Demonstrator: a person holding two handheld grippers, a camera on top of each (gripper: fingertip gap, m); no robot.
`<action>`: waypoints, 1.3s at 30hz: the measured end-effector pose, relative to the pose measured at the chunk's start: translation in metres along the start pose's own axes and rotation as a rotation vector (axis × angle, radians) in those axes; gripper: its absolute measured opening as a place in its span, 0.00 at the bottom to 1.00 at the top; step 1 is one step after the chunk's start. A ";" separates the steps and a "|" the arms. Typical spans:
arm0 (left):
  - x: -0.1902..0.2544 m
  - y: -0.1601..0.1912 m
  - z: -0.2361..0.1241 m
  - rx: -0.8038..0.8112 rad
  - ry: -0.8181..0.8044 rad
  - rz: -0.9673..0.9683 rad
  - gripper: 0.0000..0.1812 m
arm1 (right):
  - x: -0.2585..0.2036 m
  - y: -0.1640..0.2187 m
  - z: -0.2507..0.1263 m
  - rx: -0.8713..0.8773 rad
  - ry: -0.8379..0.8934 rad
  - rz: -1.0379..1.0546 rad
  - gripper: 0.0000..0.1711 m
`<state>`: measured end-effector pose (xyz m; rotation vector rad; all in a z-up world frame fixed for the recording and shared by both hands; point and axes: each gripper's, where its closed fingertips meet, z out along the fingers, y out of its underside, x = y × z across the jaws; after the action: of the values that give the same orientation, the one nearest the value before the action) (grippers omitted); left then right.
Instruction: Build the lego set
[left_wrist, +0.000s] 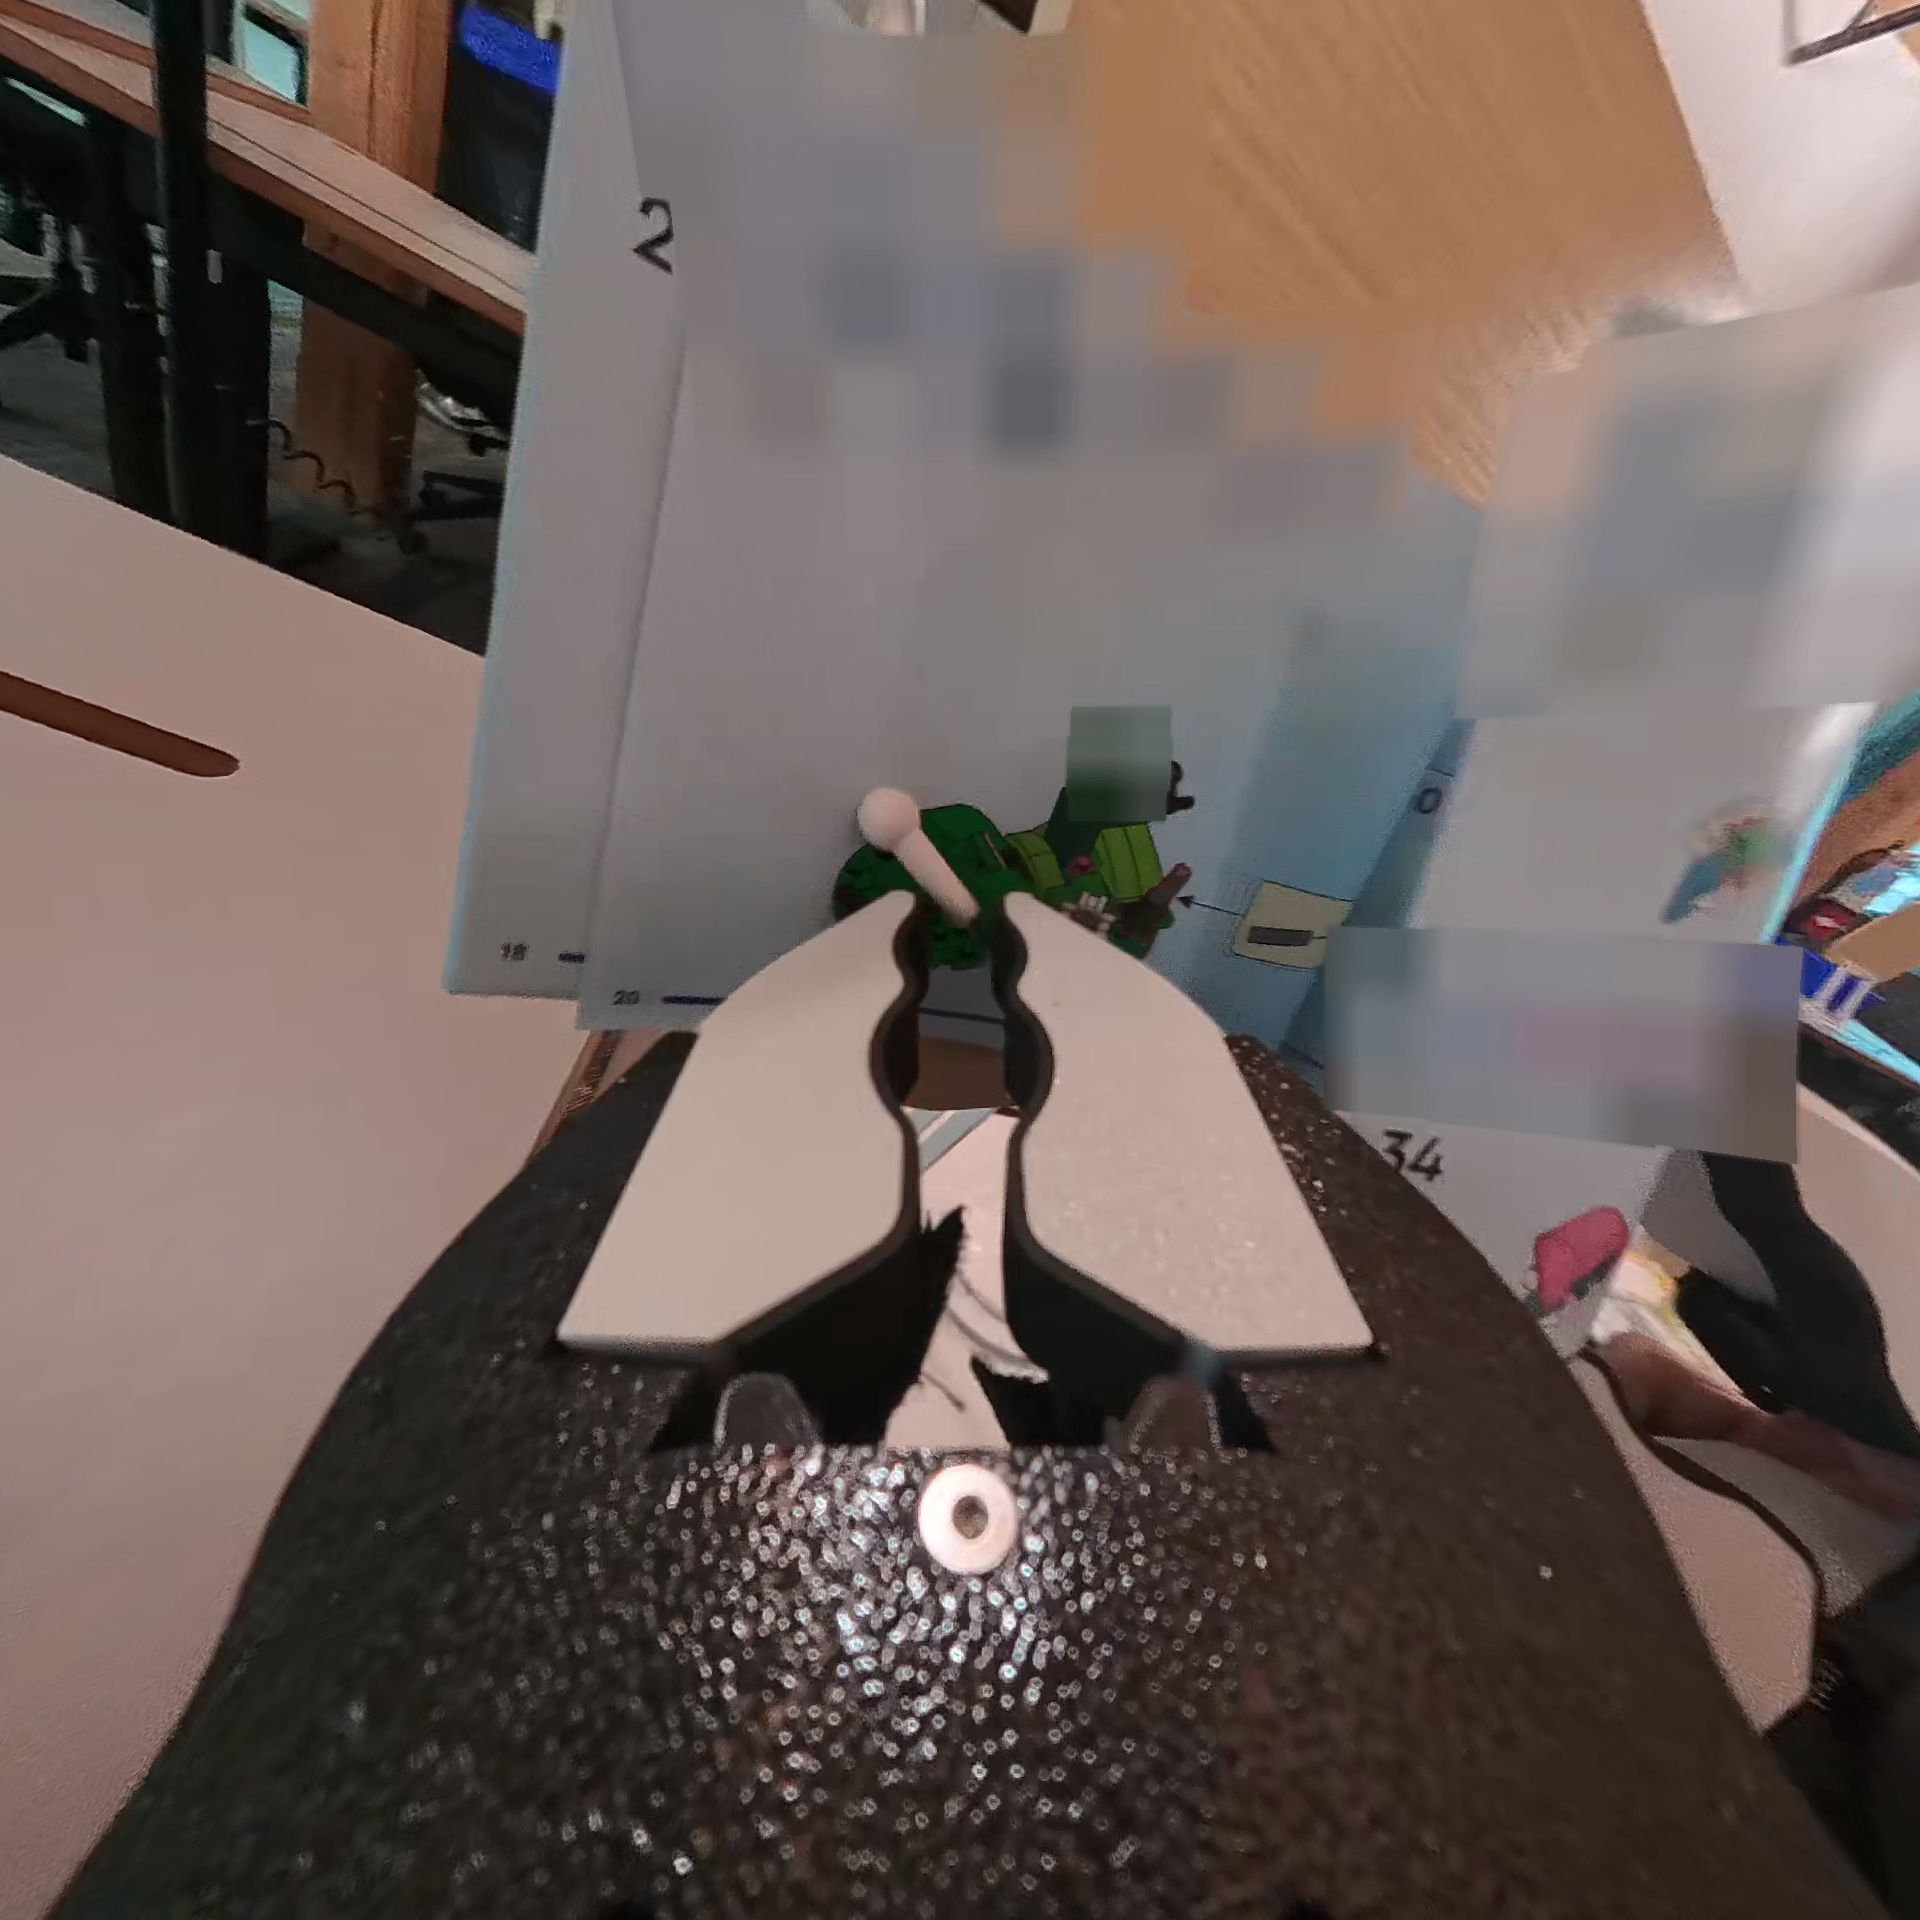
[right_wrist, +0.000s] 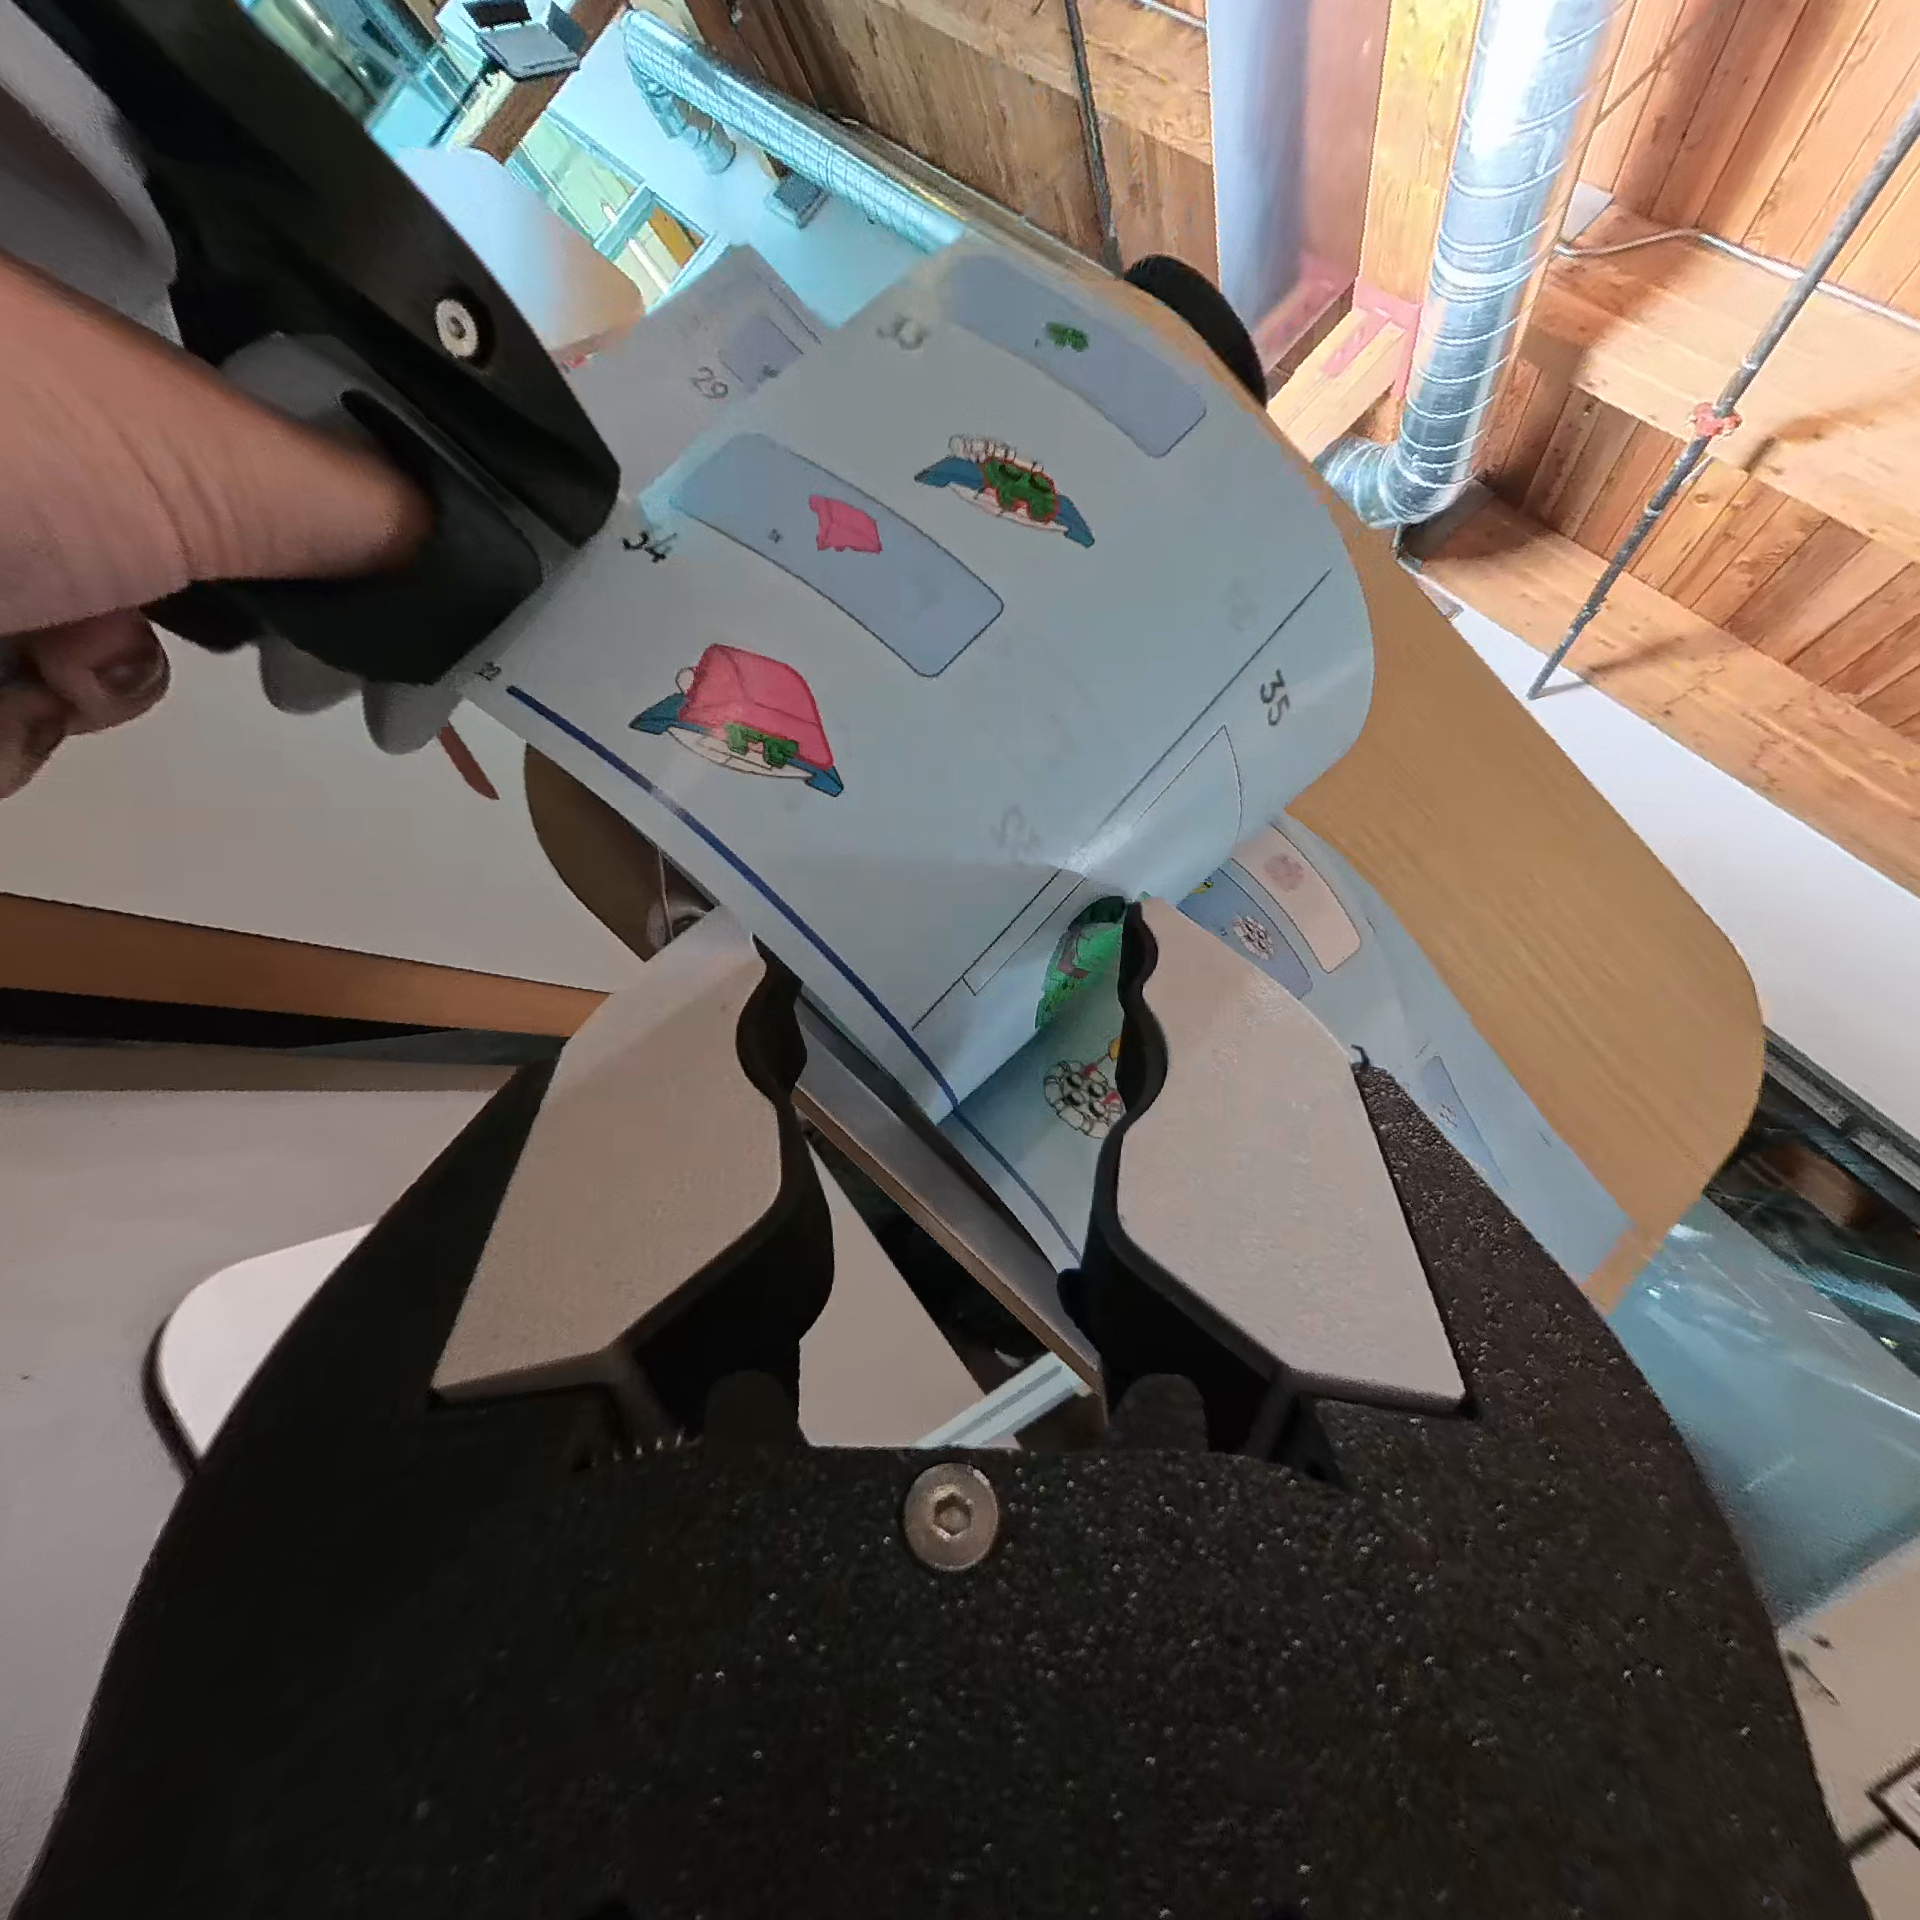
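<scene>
The black body and two pale fingers (left_wrist: 790, 1122) of the left hand-held gripper (left_wrist: 954, 914) are seen nearest the lens in the left wrist view. Its tips are drawn narrow, and a small white pin (left_wrist: 914, 847) with a ball end appears to be pinched between them, though the contact itself is blurred. Just beyond the tips, pale blue booklet pages (left_wrist: 831, 644) are stood up close to the camera, with a green model printed on them. A white table (left_wrist: 208, 1039) is seen to the left.

In the right wrist view, the right hand-held gripper (right_wrist: 945, 945) is held with a moderate gap between its tips. The lower edge of the booklet (right_wrist: 935, 675) is passed between the fingers (right_wrist: 644, 1174); whether the paper is clamped cannot be told. The curled page is printed with pink and green build steps. At the upper left, the left hand-held gripper (right_wrist: 416, 665) is held in a person's hand (right_wrist: 156, 499), right at the page's corner. Wooden walls and silver ducts (right_wrist: 1475, 312) are seen behind.
</scene>
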<state>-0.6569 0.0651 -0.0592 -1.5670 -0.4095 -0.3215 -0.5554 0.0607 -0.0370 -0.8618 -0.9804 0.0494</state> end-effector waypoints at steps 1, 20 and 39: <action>0.001 0.000 0.000 0.005 0.017 -0.019 0.05 | -0.001 -0.001 0.001 -0.003 -0.008 0.005 0.34; -0.027 0.044 -0.011 0.235 0.228 -0.749 0.04 | -0.039 -0.014 0.046 -0.116 -0.289 0.023 0.35; -0.021 0.044 -0.021 0.349 0.397 -0.883 0.03 | -0.037 0.013 0.016 -0.152 -0.411 0.215 0.16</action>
<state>-0.6553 0.0421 -0.1073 -0.8746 -0.7817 -1.1516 -0.5848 0.0647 -0.0667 -1.1209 -1.2819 0.3506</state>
